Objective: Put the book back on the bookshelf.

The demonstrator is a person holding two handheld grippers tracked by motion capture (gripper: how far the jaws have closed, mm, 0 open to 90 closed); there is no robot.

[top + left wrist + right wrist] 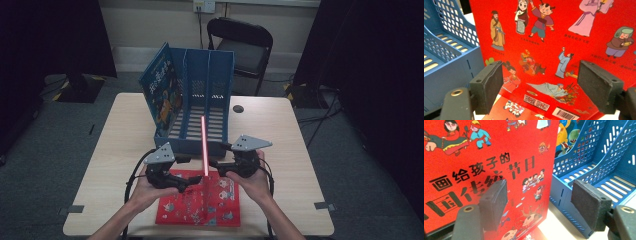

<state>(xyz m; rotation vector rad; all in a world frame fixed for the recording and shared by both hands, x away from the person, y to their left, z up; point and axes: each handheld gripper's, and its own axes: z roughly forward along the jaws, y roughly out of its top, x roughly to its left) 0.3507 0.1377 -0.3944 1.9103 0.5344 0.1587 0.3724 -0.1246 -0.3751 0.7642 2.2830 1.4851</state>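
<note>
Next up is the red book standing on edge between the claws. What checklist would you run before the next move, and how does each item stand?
1. Left claw grips the upright red book: not ok; jaws apart, pads off the cover.
2. Right claw grips it: not ok; also open.
3. Book is securely supported: cannot tell what keeps it standing.
4. Middle and right slots of the blue rack are free: ok.
5. Blue book stays within the left slot: ok, though it leans.
6. Flat red book lies clear of the rack: ok.
</note>
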